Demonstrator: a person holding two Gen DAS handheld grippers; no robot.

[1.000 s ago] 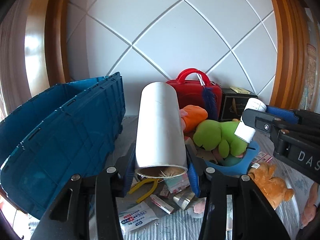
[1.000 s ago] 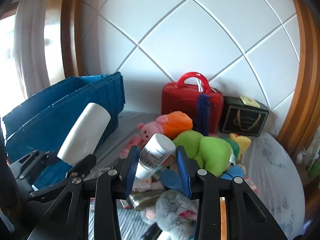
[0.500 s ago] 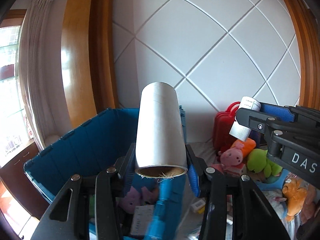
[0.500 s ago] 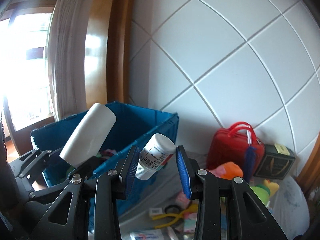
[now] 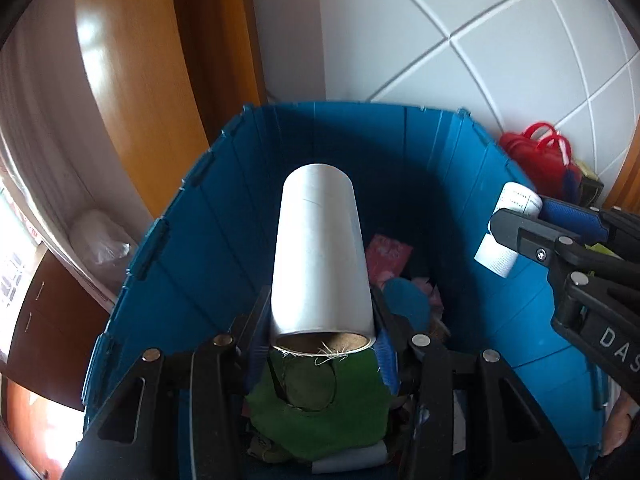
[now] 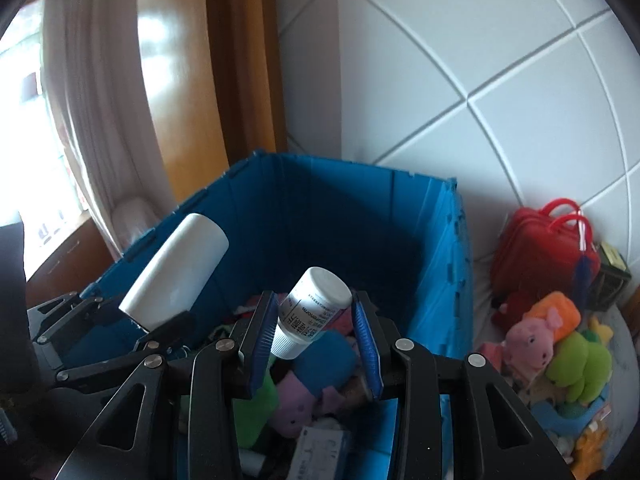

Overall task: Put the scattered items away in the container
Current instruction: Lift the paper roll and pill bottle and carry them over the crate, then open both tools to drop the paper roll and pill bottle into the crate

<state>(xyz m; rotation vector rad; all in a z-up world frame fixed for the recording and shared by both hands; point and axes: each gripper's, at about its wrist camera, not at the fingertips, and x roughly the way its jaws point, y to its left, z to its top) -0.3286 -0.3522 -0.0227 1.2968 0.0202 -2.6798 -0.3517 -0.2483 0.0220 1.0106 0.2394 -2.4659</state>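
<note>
My left gripper (image 5: 320, 336) is shut on a white roll with a cardboard core (image 5: 320, 256), held over the open blue crate (image 5: 192, 264). Green cloth and other items lie in the crate below it. My right gripper (image 6: 316, 328) is shut on a small white pill bottle (image 6: 312, 312), tilted cap-down, above the same crate (image 6: 400, 224). In the right wrist view the left gripper with its white roll (image 6: 176, 272) hangs at the left. In the left wrist view the right gripper and the bottle (image 5: 508, 232) hang over the crate's right wall.
Right of the crate lie a red case (image 6: 544, 248), a pink pig toy (image 6: 528, 340), a green plush (image 6: 580, 364) and a dark box (image 6: 612, 280). Soft toys fill the crate bottom. A white quilted wall stands behind, wooden trim and a curtain (image 6: 92, 120) at the left.
Both grippers have swung left from the scattered toys to above the blue crate, each still shut on its item. The crate's inside has come into view below them.
</note>
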